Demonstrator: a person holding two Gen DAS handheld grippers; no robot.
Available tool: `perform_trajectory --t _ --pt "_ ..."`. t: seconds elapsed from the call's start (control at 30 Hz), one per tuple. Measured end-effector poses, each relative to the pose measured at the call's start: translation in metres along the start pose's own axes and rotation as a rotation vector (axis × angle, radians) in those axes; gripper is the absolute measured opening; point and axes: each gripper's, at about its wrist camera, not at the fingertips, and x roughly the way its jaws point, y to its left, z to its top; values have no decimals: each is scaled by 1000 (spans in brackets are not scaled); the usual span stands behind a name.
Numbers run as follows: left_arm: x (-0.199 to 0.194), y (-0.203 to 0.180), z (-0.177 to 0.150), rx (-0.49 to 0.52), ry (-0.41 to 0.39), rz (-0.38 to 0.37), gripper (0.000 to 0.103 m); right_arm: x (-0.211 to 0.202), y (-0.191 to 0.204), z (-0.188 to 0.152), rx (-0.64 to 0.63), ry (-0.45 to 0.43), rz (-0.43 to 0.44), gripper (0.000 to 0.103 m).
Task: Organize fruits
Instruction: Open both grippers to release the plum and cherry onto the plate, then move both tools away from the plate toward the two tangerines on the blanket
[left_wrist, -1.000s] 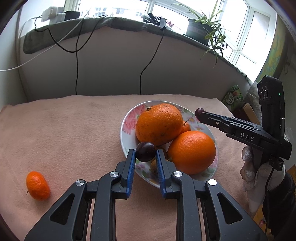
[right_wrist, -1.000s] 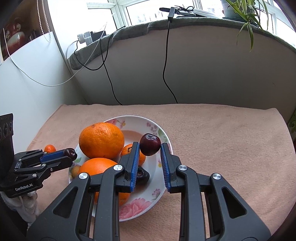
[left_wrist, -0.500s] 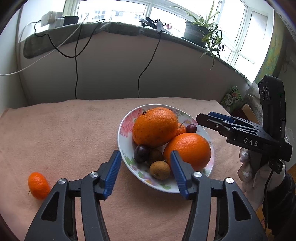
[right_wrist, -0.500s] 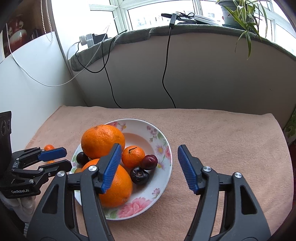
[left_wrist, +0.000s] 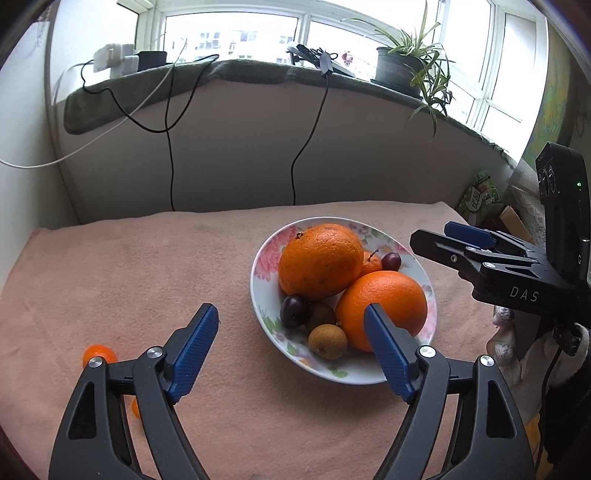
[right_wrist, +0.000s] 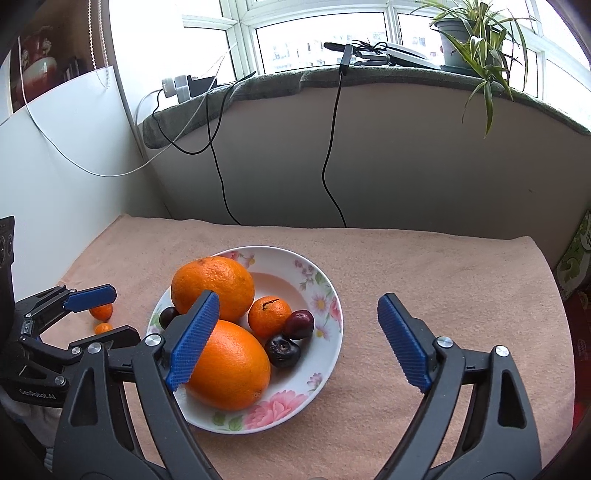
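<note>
A flowered plate (left_wrist: 258, 295) on the pink cloth holds two big oranges (left_wrist: 319, 260), a small mandarin (right_wrist: 269, 316), brown longans (left_wrist: 327, 341) and dark fruits. My left gripper (left_wrist: 290, 314) hovers over the plate's near rim, its jaws opening and holding nothing; a dark plum (left_wrist: 293, 310) lies in the plate below them. My right gripper (right_wrist: 297, 299) hangs above the plate's other side, jaws also opening and bare, with a red cherry (right_wrist: 300, 324) and another dark plum (right_wrist: 282, 350) resting beneath. Each gripper shows in the other's view: the right (left_wrist: 432, 232), the left (right_wrist: 122, 312).
Two small mandarins (right_wrist: 101, 312) lie on the cloth left of the plate, partly behind my left gripper. A wall with hanging cables (left_wrist: 170, 166) bounds the far edge. A potted plant (left_wrist: 402, 66) stands on the sill. Green packets (left_wrist: 478, 195) sit past the right edge.
Both grippers went from shut to wide. The dark plum left my left jaws and the cherry left my right jaws; both now lie in the plate.
</note>
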Motion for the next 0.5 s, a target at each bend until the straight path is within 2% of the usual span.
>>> perform_trajectory --t 0.5 --pt "-17 0 -6 4 -24 10 81 -15 9 -3 10 -5 -1 90"
